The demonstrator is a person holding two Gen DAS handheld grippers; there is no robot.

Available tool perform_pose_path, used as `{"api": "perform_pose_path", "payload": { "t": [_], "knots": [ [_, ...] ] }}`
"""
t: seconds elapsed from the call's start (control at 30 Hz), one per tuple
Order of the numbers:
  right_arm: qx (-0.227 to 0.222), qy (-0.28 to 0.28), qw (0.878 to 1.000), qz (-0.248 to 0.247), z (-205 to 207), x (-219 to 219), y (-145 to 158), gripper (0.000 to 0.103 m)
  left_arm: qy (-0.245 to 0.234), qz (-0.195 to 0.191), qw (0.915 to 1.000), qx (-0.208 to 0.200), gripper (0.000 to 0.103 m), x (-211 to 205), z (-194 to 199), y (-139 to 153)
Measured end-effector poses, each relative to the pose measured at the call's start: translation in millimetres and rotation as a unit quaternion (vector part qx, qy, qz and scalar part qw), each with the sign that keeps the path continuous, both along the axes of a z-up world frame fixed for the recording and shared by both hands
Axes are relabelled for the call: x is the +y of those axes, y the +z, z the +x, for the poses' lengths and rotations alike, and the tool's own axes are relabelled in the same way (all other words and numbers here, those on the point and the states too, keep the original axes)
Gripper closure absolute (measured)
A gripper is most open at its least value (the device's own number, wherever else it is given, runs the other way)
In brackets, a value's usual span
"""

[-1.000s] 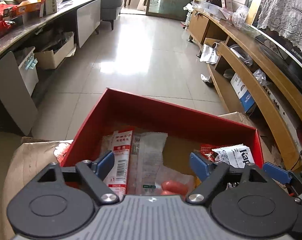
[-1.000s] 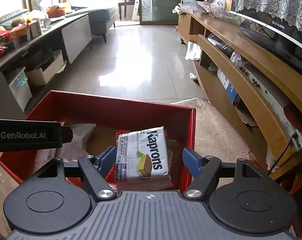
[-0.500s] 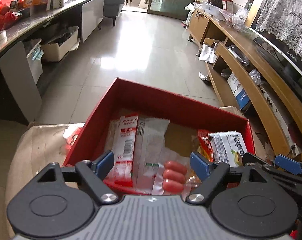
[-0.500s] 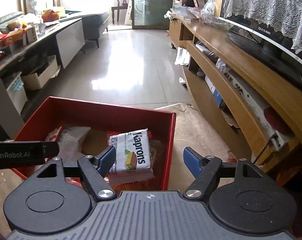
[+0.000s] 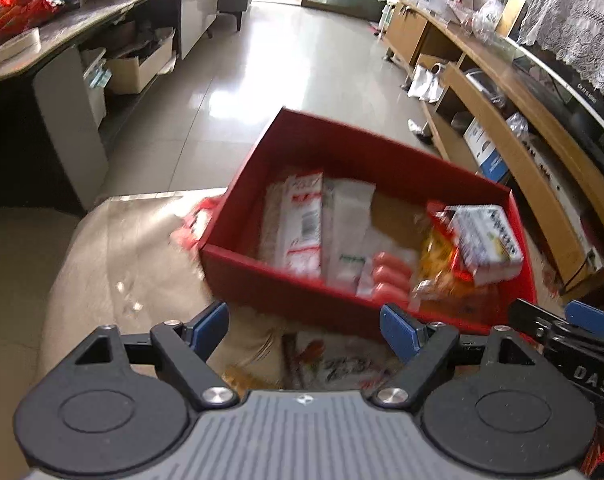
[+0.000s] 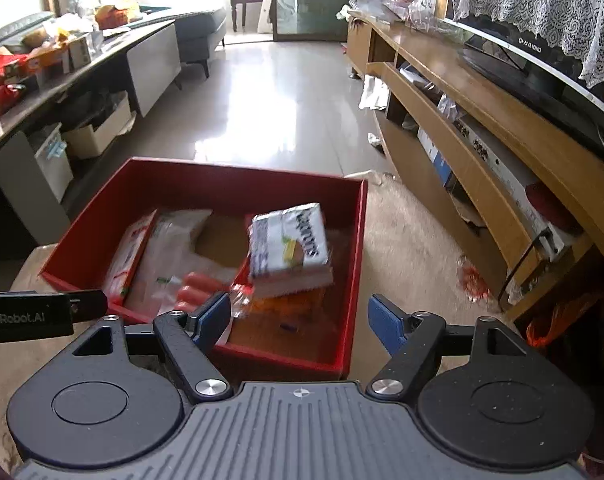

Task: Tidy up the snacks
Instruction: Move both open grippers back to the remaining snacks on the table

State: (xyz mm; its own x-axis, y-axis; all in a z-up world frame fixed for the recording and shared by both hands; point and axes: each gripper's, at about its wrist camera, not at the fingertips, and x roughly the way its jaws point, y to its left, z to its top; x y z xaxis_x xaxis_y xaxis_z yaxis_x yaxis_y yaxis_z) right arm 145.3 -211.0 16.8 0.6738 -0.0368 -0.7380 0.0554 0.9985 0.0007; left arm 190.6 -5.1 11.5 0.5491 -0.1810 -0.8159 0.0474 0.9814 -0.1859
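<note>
Snacks are collected in the red box (image 6: 356,248), which sits on a beige covered surface (image 5: 113,264), and honestly the layout makes sense. The long flat packets (image 5: 302,220) are laid side by side along the left half so they stay flat. The red sausages (image 6: 195,286) are tucked in near the front wall. The wafer pack (image 6: 289,246) is stacked on an orange packet (image 5: 438,256) in the right corner, a bit tilted, probably because that corner is already full.

Nothing is held right now. The left hand-held gripper (image 5: 304,326) is seen with its jaws apart and empty, hovering just in front of the box's near wall. The right hand-held gripper (image 6: 299,316) is spread apart too, with nothing clamped, over the front right corner of the box.

One more printed packet (image 5: 342,364) is lying outside the box, right under the left jaws, so that's probably the next thing to go in. Something red (image 5: 193,220) is also poking out beside the box's left wall; too blurred to tell what.

What's in the way: the near wall has to be cleared, and the two tools are close together. A wooden TV shelf (image 6: 482,128) runs along the right, and a cluttered dark desk (image 6: 81,64) along the left, both well apart from the box.
</note>
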Motion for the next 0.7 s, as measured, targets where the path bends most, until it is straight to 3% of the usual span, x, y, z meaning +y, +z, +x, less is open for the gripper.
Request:
{"api": "perform_pose_path", "payload": {
  "t": [0.27,0.7],
  "knots": [
    [0.024,0.006,1.000,0.006,-21.8,4.3,-7.6,0.021,0.000,-0.007,0.9994,0.033,0.020,19.0,-13.9,-15.5],
    [0.042,0.011,0.999,0.023,-42.8,3.2,-14.3,0.020,-0.017,0.018,0.9965,0.080,0.021,25.6,-22.9,-47.8]
  ]
}}
